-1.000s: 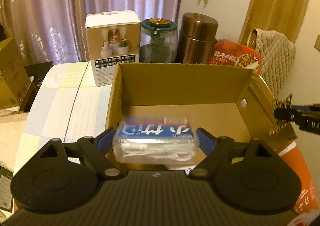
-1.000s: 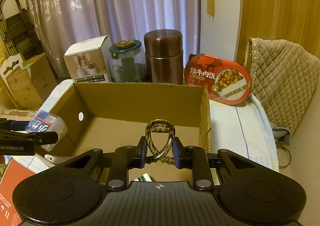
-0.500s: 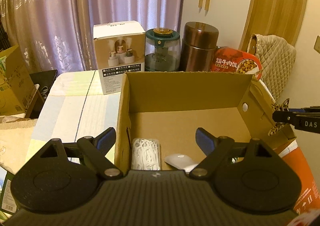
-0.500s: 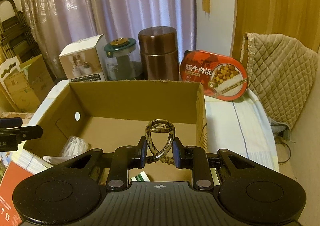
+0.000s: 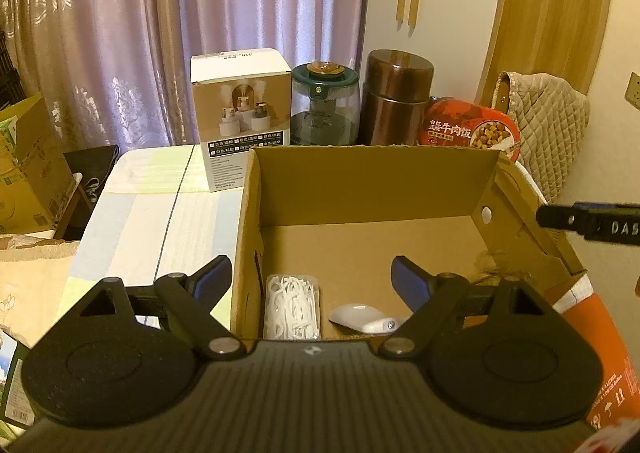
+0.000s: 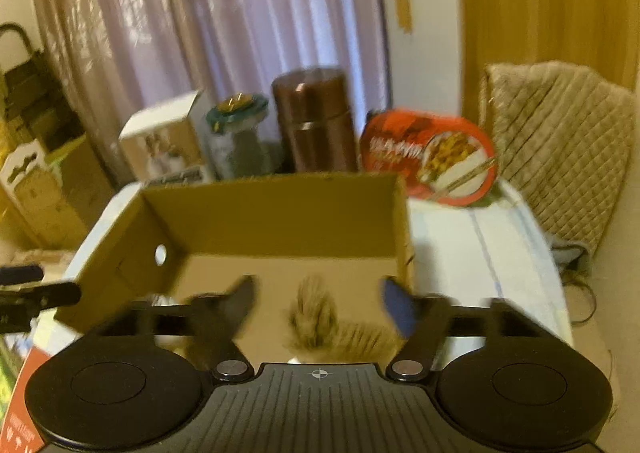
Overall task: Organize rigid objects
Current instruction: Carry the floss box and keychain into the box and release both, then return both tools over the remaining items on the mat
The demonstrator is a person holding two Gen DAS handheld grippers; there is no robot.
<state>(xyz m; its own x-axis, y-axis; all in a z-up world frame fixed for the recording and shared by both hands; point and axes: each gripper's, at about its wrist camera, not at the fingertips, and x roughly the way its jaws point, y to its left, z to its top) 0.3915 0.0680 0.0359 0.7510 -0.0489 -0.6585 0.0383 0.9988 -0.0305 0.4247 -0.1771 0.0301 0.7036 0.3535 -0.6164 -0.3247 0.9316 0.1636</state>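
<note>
Curtained room, lilac drapes behind; desk [image 5: 160,221] under a pale striped cloth, carrying an open cardboard box [image 5: 372,189].

Item: left gripper [image 5: 308,277], fingers spread wide, nothing between them; they straddle the box's near left wall.
Item: clear case of white floss picks [image 5: 293,305], on the box floor just inside the left finger.
Item: white oval gadget [image 5: 362,319], beside the case, between the left fingers.
Item: right gripper [image 6: 316,303], fingers just sprung apart. A blurred braided brown loop [image 6: 316,313] lies loose between them, on or just above the box floor; pads clear of it.

Step in hand: depositing the loop, judged all but complete.
Next move calls for: lifting both grippers clear of the walls, then choosing another piece from the row behind the far wall, such as the white carton [image 5: 240,121] or brown canister [image 5: 396,97].
</note>
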